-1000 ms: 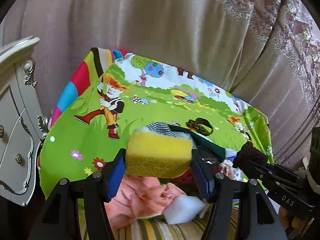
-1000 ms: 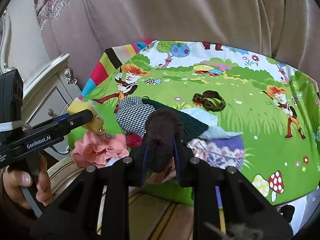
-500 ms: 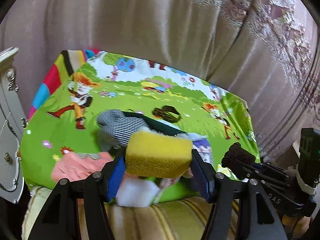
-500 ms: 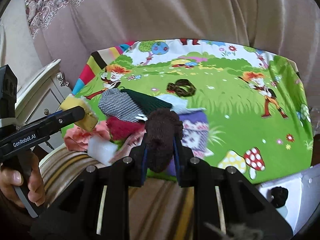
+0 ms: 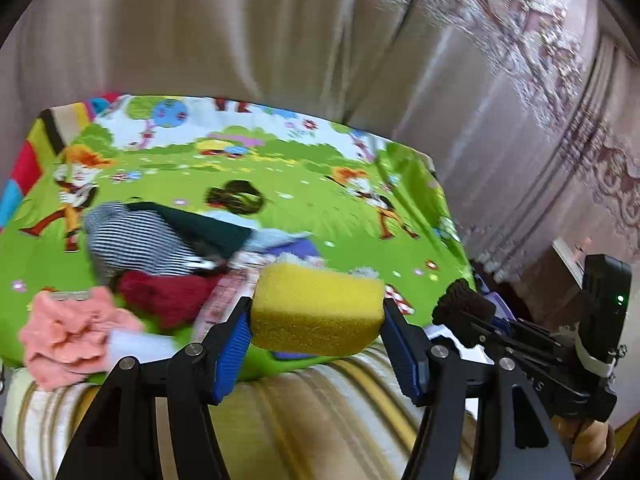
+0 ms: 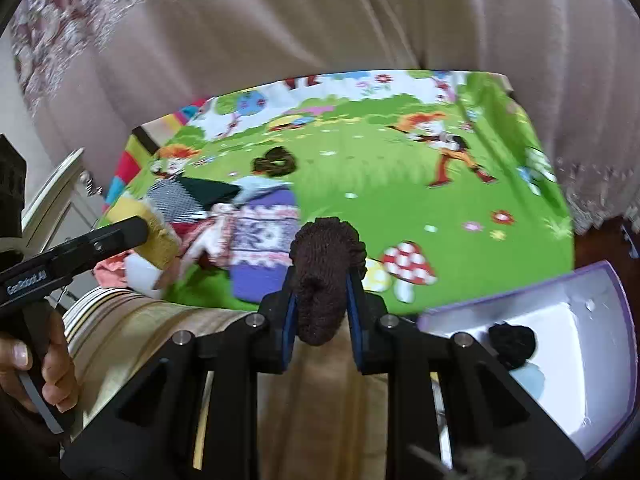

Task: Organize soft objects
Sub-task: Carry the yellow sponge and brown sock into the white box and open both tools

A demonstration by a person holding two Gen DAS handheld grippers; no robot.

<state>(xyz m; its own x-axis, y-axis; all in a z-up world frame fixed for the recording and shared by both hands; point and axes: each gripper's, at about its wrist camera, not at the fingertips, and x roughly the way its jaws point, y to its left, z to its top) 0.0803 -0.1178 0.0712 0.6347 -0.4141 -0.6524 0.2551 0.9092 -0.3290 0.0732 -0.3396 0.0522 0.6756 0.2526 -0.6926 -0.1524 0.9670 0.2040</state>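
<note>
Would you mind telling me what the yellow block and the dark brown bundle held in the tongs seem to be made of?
Yellow block: apparently foam sponge, matte and finely pored, with a fuzzy pale layer on its far side. Dark brown bundle: looks like knitted yarn, ribbed and fuzzy, possibly a rolled sock.

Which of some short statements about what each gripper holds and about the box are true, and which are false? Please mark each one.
1. The left gripper is shut on a yellow sponge. True.
2. The right gripper is open and holds nothing. False: it is shut on a dark brown knitted item.
3. The white box with a purple rim holds a dark object. True.
4. The pink cloth lies inside that box. False: it lies on the green cartoon mat, near the mat's edge.
5. The mat bears a pile of fabrics. True.
</note>
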